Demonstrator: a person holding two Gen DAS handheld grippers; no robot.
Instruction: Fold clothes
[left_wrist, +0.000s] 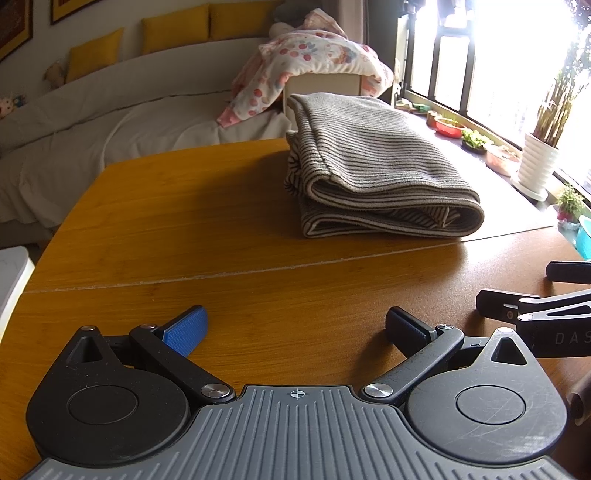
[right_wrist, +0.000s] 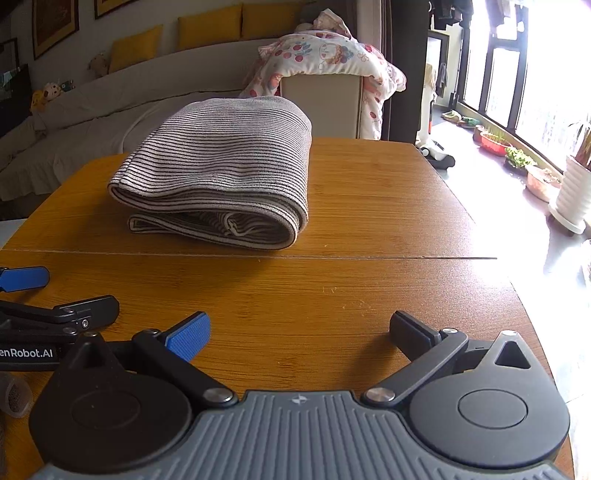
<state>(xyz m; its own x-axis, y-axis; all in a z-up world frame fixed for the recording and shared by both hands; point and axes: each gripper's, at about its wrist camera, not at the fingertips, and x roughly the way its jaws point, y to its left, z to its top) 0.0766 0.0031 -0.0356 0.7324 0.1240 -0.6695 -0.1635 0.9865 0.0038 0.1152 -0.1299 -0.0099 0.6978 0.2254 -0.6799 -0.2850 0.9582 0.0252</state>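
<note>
Folded striped garment (right_wrist: 218, 173) lies on table (right_wrist: 369, 206), beyond both wide-open, empty tools (left_wrist: 295, 328) (right_wrist: 299, 332).

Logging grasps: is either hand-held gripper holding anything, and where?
Nothing. The left hand-held gripper and right hand-held gripper are open and empty; the folded striped garment lies untouched.

One folded striped garment (left_wrist: 373, 162) lies on one worktop (left_wrist: 184, 221). Two tongs are in view, the left (left_wrist: 295, 328) and the right (right_wrist: 299, 332), each with two fingers spread apart and nothing between them. Three yellow cushions (right_wrist: 208, 26) line one sofa (right_wrist: 110, 96). One floral quilt (right_wrist: 332, 51) drapes one box. One white ribbed planter (left_wrist: 537, 162) stands by the window, with one red pot (right_wrist: 493, 142) farther along.
</note>
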